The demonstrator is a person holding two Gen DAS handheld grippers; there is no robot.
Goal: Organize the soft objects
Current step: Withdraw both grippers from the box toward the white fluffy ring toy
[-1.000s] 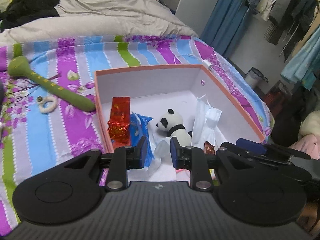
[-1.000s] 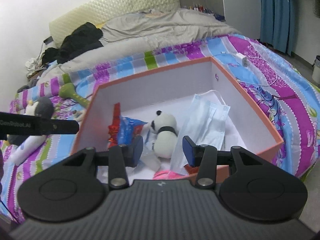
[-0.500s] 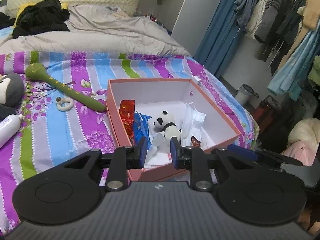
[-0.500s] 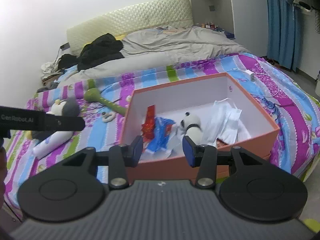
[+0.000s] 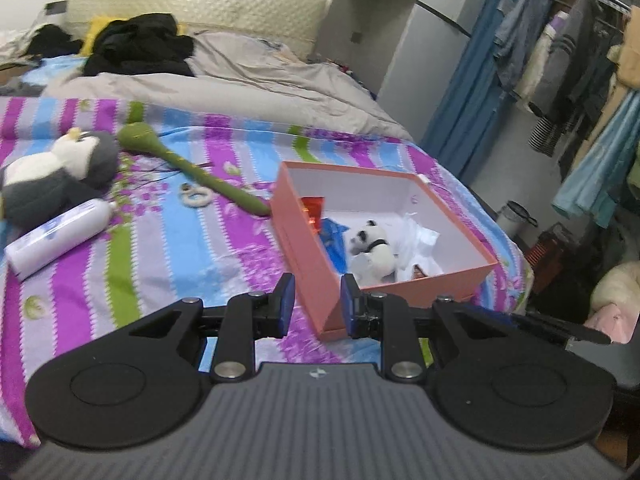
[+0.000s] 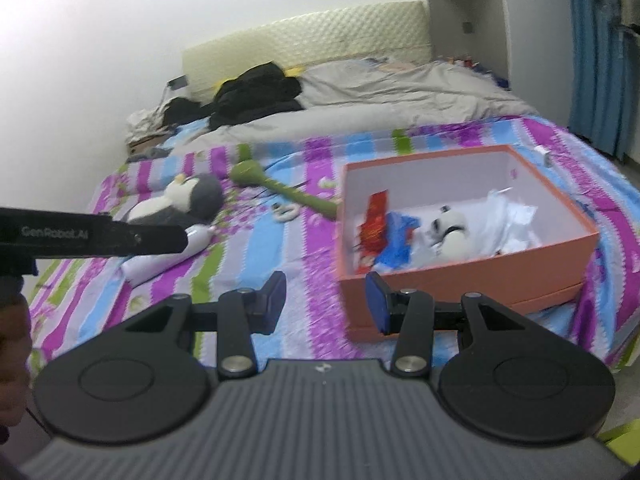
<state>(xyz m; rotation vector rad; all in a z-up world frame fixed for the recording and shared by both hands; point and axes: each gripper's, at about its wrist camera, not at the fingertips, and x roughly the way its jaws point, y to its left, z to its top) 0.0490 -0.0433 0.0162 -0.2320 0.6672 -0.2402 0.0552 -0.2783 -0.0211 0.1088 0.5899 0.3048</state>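
Observation:
An orange box [image 5: 304,256] [image 6: 460,280] sits on the striped bed. Inside lie a small panda plush [image 5: 374,246] [image 6: 450,228], a red packet [image 5: 314,212] [image 6: 376,216], a blue wrapper [image 6: 400,236] and white face masks [image 5: 420,240] [image 6: 508,220]. A grey penguin plush [image 5: 56,176] [image 6: 180,204], a green massage stick [image 5: 192,172] [image 6: 280,188], a white tube [image 5: 56,236] and a white ring [image 5: 196,196] lie on the bed to the left. My left gripper [image 5: 317,304] is open and empty, near the box's front corner. My right gripper [image 6: 326,304] is open and empty, short of the box.
A grey duvet [image 5: 240,88] and black clothes [image 5: 140,48] cover the far half of the bed. Hanging clothes [image 5: 580,80] and a small bin [image 5: 516,216] stand to the right. The left gripper's body shows at the left of the right wrist view [image 6: 92,236].
Both grippers have pulled back and up from the box and swung left, so more of the bed with the penguin and tube shows. Jaws stay open and empty.

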